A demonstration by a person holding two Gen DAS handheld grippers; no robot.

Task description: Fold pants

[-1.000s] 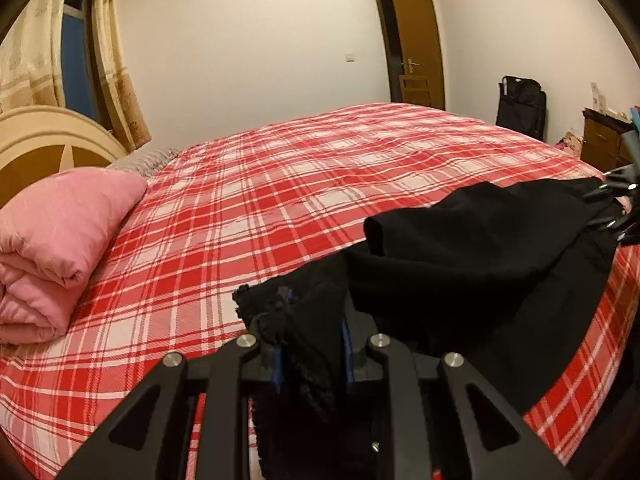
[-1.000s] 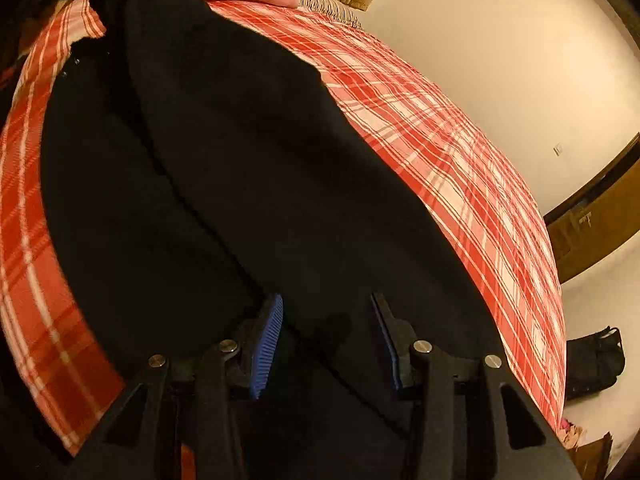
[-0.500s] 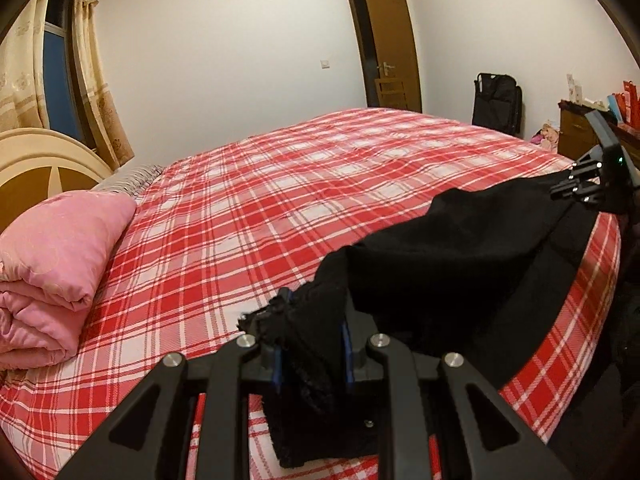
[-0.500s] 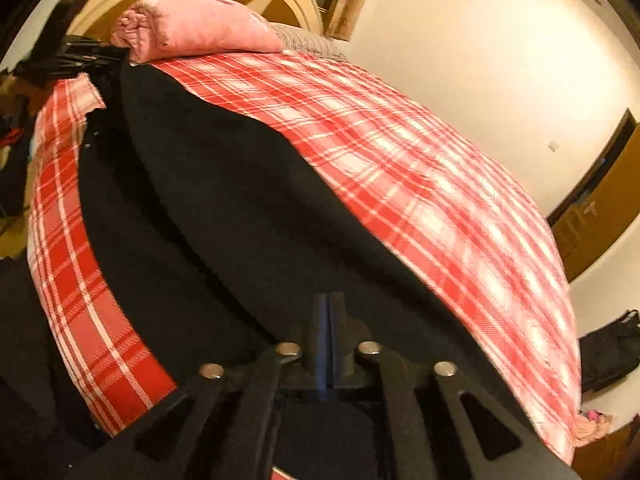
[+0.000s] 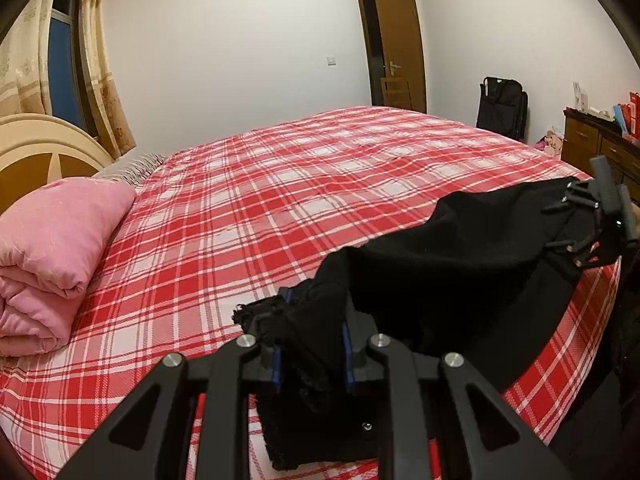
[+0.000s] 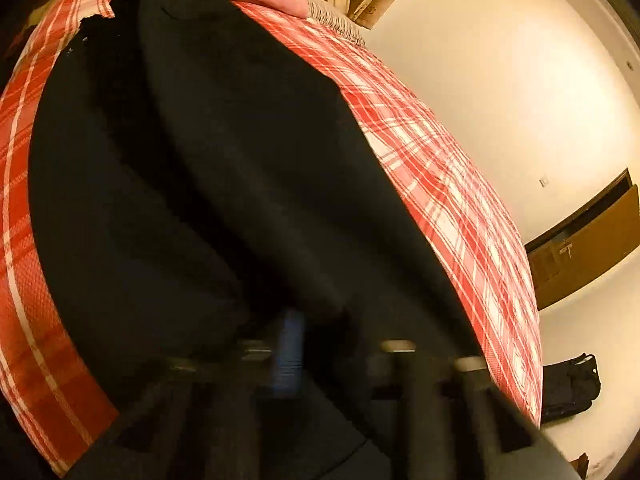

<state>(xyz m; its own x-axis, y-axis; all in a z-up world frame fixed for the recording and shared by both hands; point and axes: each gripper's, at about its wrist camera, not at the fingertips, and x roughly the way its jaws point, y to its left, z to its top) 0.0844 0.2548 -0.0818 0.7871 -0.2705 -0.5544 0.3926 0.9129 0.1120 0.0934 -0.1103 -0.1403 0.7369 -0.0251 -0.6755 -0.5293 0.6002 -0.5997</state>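
Black pants (image 5: pixel 460 256) lie stretched along the near edge of a red plaid bed (image 5: pixel 304 184). My left gripper (image 5: pixel 312 344) is shut on one bunched end of the pants, just above the sheet. My right gripper (image 5: pixel 560 226) shows at the far right of the left wrist view, at the other end of the pants. In the right wrist view the pants (image 6: pixel 224 184) fill the frame. My right gripper (image 6: pixel 332 344) is blurred there, with black cloth lying between its fingers.
A folded pink quilt (image 5: pixel 52 248) sits at the head of the bed by a cream headboard (image 5: pixel 44 148). A wooden dresser (image 5: pixel 600 148), a black bag (image 5: pixel 502 106) and a brown door (image 5: pixel 396 44) stand beyond the bed.
The right gripper closed on the far end of the pants, and its view has tilted and blurred with motion. The left gripper kept its hold and the pants stretched out between the two.
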